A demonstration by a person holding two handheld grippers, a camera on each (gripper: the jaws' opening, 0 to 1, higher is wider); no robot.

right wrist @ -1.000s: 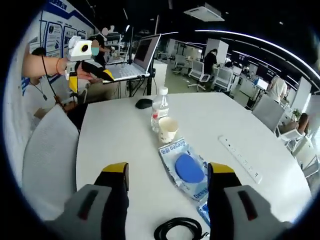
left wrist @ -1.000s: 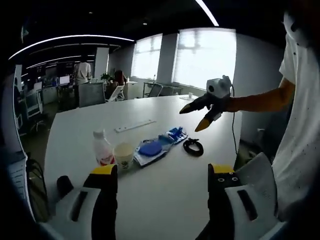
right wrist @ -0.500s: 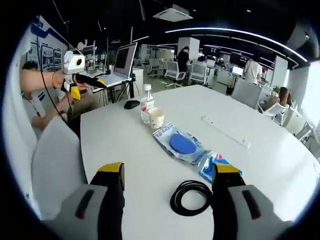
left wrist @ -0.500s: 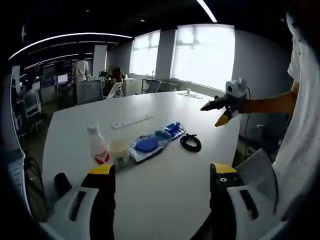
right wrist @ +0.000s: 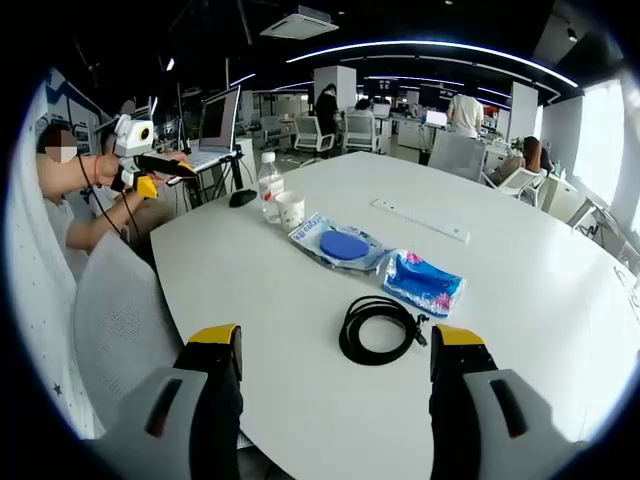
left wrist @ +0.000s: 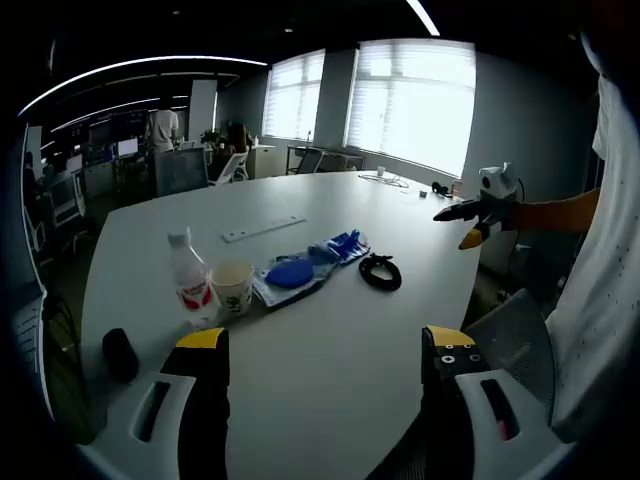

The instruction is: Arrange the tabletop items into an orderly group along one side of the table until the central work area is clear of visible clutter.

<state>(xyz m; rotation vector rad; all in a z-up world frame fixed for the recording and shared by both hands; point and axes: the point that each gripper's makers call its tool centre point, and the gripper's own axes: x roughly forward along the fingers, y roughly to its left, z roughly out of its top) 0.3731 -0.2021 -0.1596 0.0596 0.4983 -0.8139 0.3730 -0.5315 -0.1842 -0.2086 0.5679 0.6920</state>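
Observation:
On the white table (left wrist: 330, 340) lie a clear bottle (left wrist: 188, 285), a paper cup (left wrist: 232, 288), a packet with a blue disc (left wrist: 292, 274), a blue pouch (left wrist: 346, 245), a coiled black cable (left wrist: 380, 271) and a black mouse (left wrist: 120, 353). My left gripper (left wrist: 325, 345) hovers open over the near edge, holding nothing. From the right gripper view the cable (right wrist: 380, 328) is closest, then the pouch (right wrist: 422, 282), packet (right wrist: 338, 246), cup (right wrist: 290, 210), bottle (right wrist: 268, 188) and mouse (right wrist: 241, 198). My right gripper (right wrist: 335, 342) is open and empty, off the table's edge.
A white power strip (left wrist: 263, 230) (right wrist: 420, 220) lies beyond the row of items. A grey chair back (right wrist: 110, 330) stands by the table edge. A laptop (right wrist: 218, 125) sits on a stand behind. People and office chairs occupy the far room.
Both grippers have drawn back from the table, so more of it shows; in the left gripper view the right gripper has gone further right. The items have not moved.

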